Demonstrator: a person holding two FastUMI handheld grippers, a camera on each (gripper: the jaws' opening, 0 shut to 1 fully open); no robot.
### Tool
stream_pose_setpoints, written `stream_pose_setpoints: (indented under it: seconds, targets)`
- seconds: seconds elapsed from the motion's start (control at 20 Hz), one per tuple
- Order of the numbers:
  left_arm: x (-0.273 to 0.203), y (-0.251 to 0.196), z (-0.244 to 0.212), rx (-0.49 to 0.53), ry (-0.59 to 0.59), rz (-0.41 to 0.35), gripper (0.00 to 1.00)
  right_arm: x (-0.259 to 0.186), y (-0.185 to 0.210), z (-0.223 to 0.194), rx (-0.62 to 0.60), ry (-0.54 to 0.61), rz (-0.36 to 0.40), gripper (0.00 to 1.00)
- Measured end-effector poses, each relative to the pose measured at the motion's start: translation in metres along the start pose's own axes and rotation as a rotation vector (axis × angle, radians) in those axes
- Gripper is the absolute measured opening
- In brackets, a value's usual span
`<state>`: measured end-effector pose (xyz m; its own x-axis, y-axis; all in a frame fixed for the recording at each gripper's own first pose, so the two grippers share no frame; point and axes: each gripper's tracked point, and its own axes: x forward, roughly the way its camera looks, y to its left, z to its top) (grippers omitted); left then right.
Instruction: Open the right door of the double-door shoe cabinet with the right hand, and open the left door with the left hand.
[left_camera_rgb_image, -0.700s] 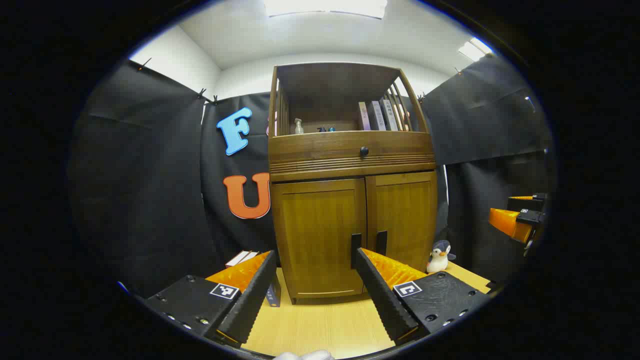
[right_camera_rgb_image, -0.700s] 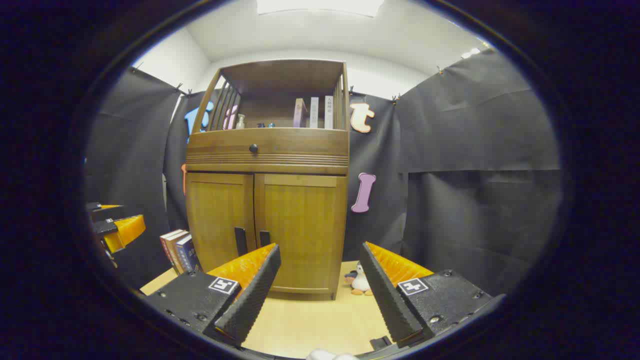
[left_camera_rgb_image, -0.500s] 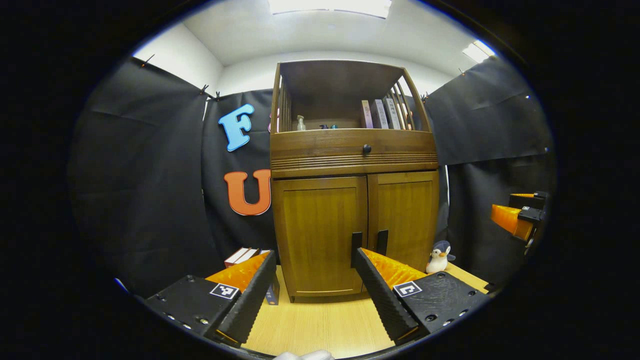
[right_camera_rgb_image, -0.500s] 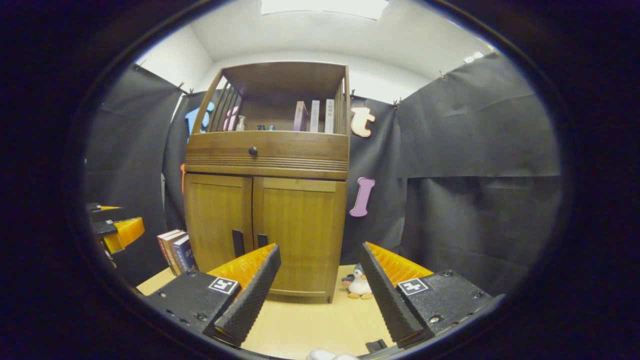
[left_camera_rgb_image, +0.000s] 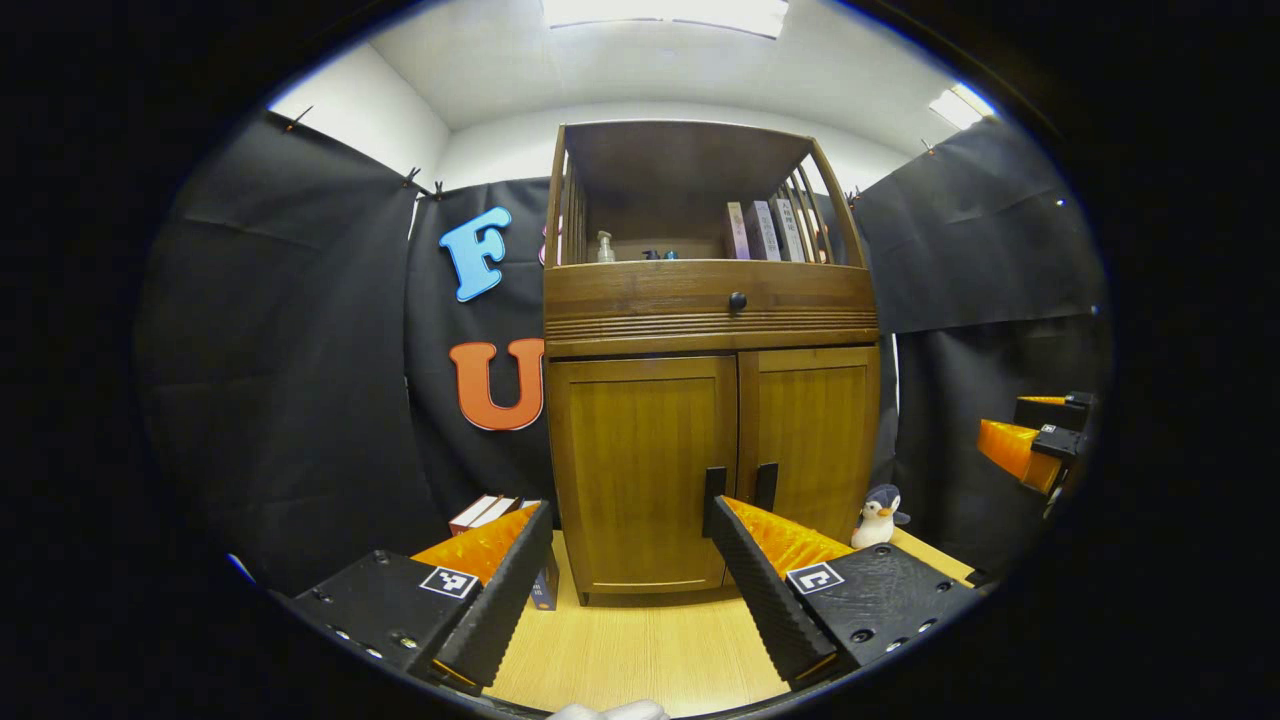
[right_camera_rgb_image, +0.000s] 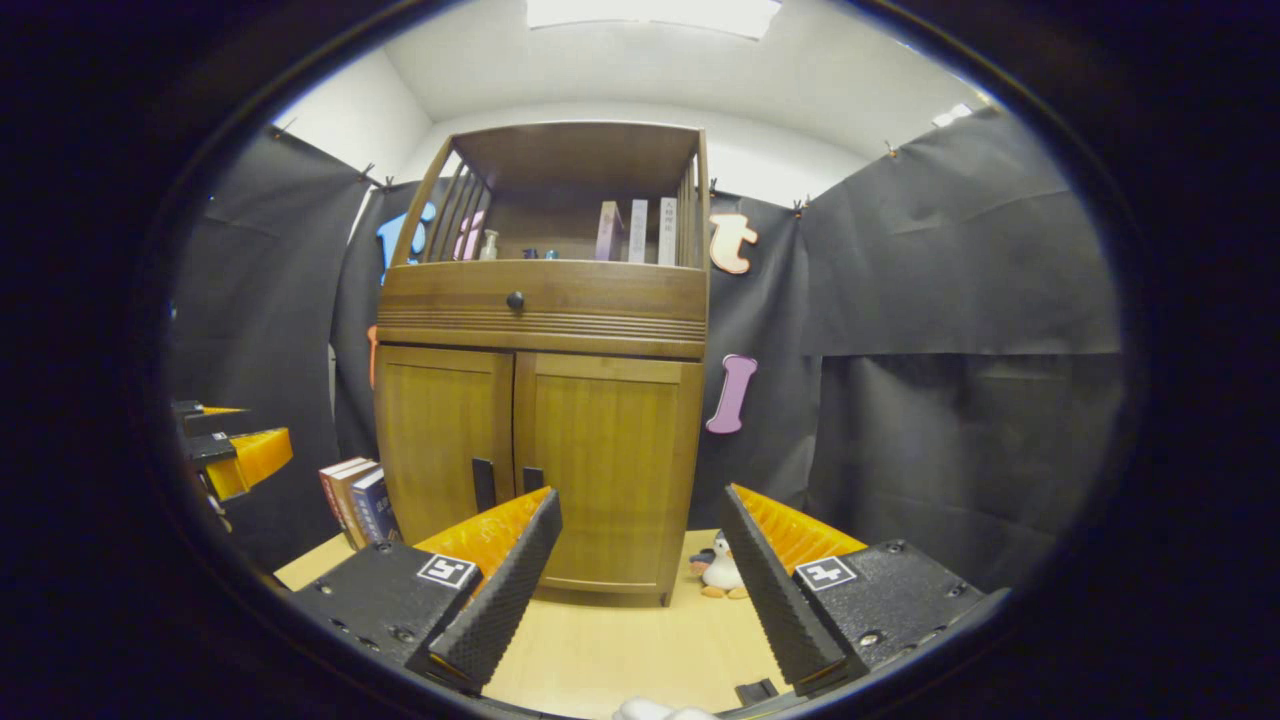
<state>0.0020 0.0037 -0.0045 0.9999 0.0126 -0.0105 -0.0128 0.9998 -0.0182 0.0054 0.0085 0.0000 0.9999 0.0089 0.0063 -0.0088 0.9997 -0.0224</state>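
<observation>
Cabinet (left_camera_rgb_image: 710, 400) stands upright on the wooden bench (left_camera_rgb_image: 640, 650), both doors closed. Left door (left_camera_rgb_image: 640, 470) and right door (left_camera_rgb_image: 812, 440) meet at the centre, dark handles side by side. Left gripper (left_camera_rgb_image: 625, 520) hangs in front of the cabinet, fingers spread wide, holding nothing. Right gripper (right_camera_rgb_image: 640, 505) likewise: fingers wide apart, empty, short of the cabinet. Toy penguin (left_camera_rgb_image: 878, 515) sits beside the cabinet's right side; books (right_camera_rgb_image: 355, 500) lean at its left.

Upright books (left_camera_rgb_image: 495, 512) left of the brown wooden double-door shoe cabinet (left_camera_rgb_image: 710, 420) are partly hidden behind the left gripper (left_camera_rgb_image: 628, 585).
</observation>
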Motion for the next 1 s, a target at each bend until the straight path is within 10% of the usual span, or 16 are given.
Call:
stream_pose_setpoints:
  seconds: [1.0]
  targets:
    - [-0.02,0.023,-0.002,0.026,0.043,0.11,0.96,0.203,0.113,-0.139,0.032,0.177,0.16,1.0]
